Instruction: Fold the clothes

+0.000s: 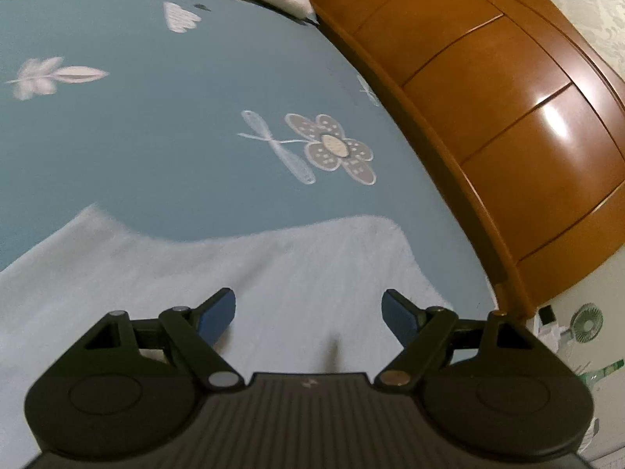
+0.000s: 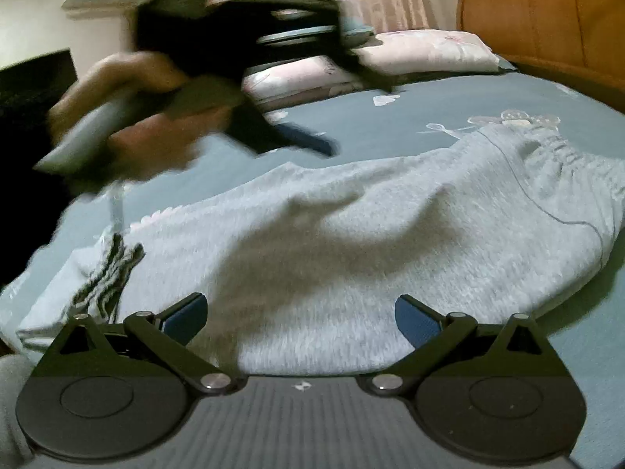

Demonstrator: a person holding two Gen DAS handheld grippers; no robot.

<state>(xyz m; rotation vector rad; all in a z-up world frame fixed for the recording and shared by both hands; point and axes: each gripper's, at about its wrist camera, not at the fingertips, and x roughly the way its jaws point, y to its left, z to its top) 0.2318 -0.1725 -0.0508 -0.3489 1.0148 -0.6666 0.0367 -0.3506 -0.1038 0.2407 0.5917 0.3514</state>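
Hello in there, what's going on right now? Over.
Left gripper open, empty, above the grey sweatpants. Right gripper open, empty, at the pants' near edge. Pants lie rumpled on the blue bedsheet, not yet folded. Nothing in the way.

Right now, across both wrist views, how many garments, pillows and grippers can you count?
Garments: 1, grey trousers
Pillows: 2, front pillow and back pillow
Grippers: 2, left gripper and right gripper, both open and holding nothing
Total: 5
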